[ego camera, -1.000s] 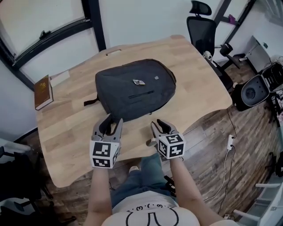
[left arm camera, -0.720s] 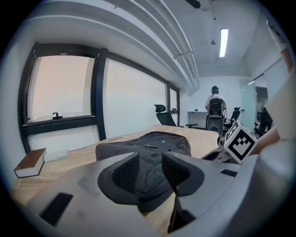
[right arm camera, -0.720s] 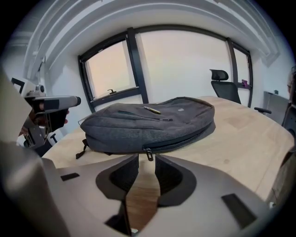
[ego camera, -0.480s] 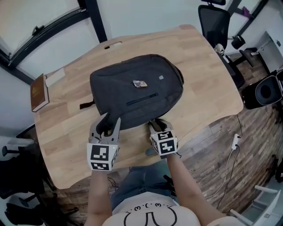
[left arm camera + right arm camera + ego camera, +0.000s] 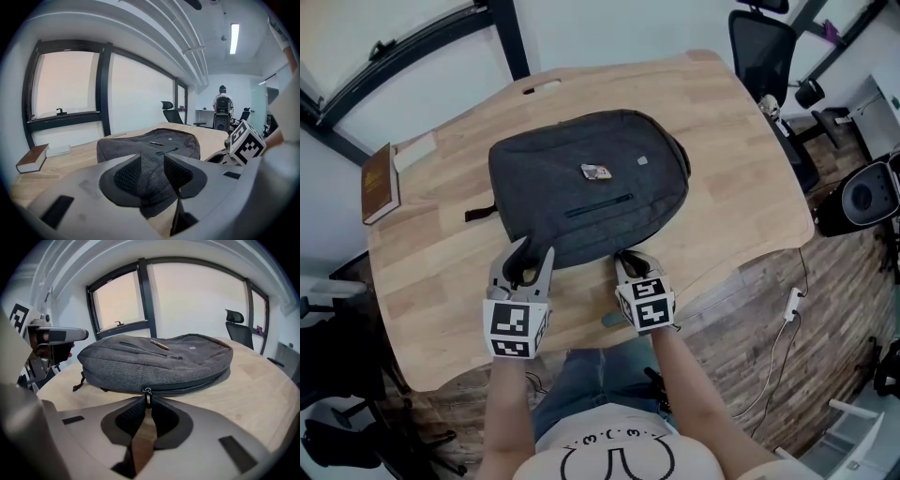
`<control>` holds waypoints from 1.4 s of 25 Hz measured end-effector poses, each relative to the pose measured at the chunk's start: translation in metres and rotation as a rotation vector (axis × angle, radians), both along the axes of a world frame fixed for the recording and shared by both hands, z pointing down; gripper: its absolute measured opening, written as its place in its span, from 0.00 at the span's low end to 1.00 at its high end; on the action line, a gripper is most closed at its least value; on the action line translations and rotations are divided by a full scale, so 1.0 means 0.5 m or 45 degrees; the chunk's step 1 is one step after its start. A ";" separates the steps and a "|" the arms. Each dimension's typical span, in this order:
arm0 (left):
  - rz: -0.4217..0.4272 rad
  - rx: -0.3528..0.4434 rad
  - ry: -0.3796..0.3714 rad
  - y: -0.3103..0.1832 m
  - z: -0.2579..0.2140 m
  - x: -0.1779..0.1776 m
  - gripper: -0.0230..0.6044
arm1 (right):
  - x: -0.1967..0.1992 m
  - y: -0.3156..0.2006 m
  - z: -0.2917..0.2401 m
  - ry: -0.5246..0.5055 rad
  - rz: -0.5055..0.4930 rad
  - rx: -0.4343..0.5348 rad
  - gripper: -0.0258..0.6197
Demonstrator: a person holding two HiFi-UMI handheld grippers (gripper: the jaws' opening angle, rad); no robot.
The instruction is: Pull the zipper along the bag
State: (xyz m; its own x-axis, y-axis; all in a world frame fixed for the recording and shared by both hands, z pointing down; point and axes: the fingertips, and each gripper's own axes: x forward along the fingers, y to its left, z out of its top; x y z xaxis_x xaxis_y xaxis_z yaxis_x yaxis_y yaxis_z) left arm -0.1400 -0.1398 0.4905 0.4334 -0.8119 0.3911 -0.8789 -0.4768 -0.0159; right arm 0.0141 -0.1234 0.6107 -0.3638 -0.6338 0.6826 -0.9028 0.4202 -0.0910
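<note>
A dark grey backpack [image 5: 591, 197] lies flat on the wooden table [image 5: 741, 169]. Its main zipper runs along the near side [image 5: 197, 387]. My right gripper [image 5: 630, 257] is at the bag's near edge; its jaws have just been closing, and the tips [image 5: 147, 401] pinch the zipper pull [image 5: 148, 397]. My left gripper [image 5: 534, 251] is at the near left edge of the bag. Its jaws [image 5: 152, 171] stand open, with the bag's grey fabric [image 5: 159, 145] showing between the pads.
A brown book [image 5: 380, 183] and a white slip [image 5: 414, 150] lie at the table's left. A small pen-like item [image 5: 596, 172] rests on the bag. Office chair [image 5: 764, 47] stands beyond the right corner. The table's near edge is just under my hands.
Both grippers moved forward to the bag's near edge. The right gripper sank to the zipper and its jaws narrowed onto the pull. The left jaws kept their width.
</note>
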 end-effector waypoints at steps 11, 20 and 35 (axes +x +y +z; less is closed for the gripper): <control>0.023 0.005 -0.036 0.064 -0.001 -0.030 0.27 | -0.005 0.025 0.001 0.023 0.073 0.069 0.19; 0.037 0.010 -0.059 0.090 -0.001 -0.049 0.27 | -0.011 -0.008 0.020 -0.006 0.077 -0.062 0.20; 0.064 -0.086 -0.054 0.031 0.040 0.024 0.27 | -0.025 0.018 0.007 -0.035 -0.138 -0.072 0.13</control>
